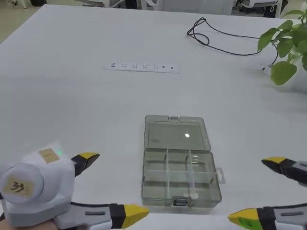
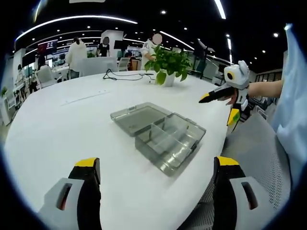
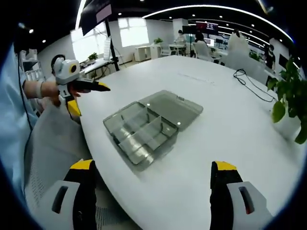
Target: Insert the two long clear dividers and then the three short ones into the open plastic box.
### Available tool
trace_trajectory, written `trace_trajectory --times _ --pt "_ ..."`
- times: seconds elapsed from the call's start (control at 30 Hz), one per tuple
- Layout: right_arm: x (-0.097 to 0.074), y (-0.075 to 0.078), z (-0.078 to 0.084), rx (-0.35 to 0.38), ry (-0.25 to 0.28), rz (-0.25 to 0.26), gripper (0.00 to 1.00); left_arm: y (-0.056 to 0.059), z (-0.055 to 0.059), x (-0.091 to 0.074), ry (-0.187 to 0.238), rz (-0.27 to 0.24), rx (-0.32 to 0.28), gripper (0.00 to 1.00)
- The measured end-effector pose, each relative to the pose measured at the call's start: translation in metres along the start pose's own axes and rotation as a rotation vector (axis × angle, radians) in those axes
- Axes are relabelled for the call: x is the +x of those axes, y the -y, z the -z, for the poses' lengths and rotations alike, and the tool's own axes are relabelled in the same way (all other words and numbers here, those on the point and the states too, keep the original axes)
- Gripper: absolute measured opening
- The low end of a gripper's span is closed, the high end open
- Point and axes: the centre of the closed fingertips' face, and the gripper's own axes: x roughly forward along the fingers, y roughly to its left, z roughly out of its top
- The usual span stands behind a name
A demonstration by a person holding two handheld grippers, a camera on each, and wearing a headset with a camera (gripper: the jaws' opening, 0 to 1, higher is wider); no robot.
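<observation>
Clear dividers point(image 1: 166, 165) already fill the plastic box point(image 1: 158, 198), so left hand-held gripper point(image 1: 112, 184) and right hand-held gripper point(image 1: 256, 189) flank it wide, empty.

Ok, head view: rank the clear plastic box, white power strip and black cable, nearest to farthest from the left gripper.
1. Clear plastic box, just right of the left gripper.
2. White power strip, mid-table, straight ahead.
3. Black cable, far side, to the right.

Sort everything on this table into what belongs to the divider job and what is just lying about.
Job: open plastic box; clear dividers standing inside it; left gripper and right gripper, both open, flanking the box.
Lying about: white power strip; black cable; potted plant.
</observation>
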Motion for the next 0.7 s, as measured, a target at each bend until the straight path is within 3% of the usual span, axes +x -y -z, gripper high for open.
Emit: trace_trajectory --times 0.07,0.17,0.23,0.3,0.37,0.43,0.7 --pt "0.003 -0.009 -0.002 0.013 0.003 -0.015 1.00 0.000 0.002 0.001 -0.003 0.001 -0.015 1.00" --pt "0.001 -0.008 -0.004 0.041 0.050 -0.004 1.00 0.004 0.006 0.002 -0.021 0.008 -0.008 0.99" --pt "-0.002 -0.011 0.000 0.094 0.083 0.009 1.00 0.007 0.007 0.002 -0.027 0.009 0.010 0.98" --pt "-0.004 -0.016 0.008 0.100 0.075 0.004 1.00 0.008 0.006 0.002 -0.018 0.012 -0.007 0.99" --pt "-0.007 -0.014 0.013 0.091 0.075 0.032 1.00 0.010 0.007 0.003 -0.017 0.014 -0.007 0.99" --pt "-0.010 -0.011 0.011 0.111 0.115 0.059 1.00 0.010 0.010 0.004 -0.023 0.015 -0.010 0.99" --pt "-0.017 -0.010 0.011 0.123 0.138 0.086 1.00 0.011 0.007 0.005 -0.028 0.009 -0.005 1.00"
